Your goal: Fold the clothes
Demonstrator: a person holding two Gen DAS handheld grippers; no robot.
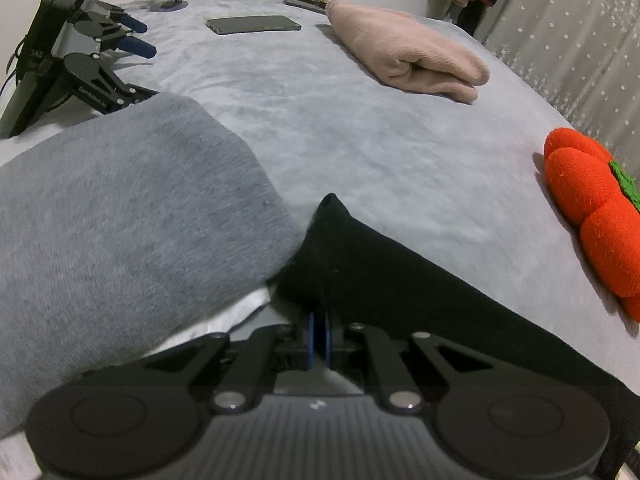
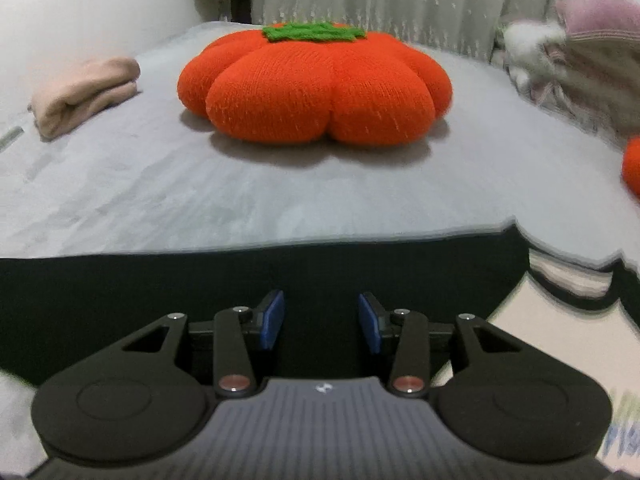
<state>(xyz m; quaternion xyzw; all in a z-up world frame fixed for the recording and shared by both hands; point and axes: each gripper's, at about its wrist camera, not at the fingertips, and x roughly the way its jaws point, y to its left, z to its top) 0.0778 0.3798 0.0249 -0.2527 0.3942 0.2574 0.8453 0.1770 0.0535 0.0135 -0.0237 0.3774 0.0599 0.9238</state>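
The left gripper [image 1: 319,340] has its blue fingers [image 1: 310,342] clenched on a pinch of the black garment [image 1: 400,280], which peaks up into a little ridge just ahead of them. The right gripper [image 2: 321,326] has its blue fingers [image 2: 273,324] parted, hovering over the same black cloth with nothing between them. That garment is spread along the near edge of the bed [image 1: 360,140], one straight edge running across in front of the right hand.

A grey garment [image 1: 120,208] lies just beside the black one, touching it on the left. Farther up the bed sit a folded pink garment [image 1: 408,52], a phone [image 1: 254,24] and, toward the right edge, an orange pumpkin cushion [image 2: 316,84].

The risk, as I see it: only one hand has hold. If the left lifts now, the cloth may drag, twist and bunch, and might pull the grey piece along. And the right fingers, closing from above on flat fabric, could take too many layers or slip off entirely.
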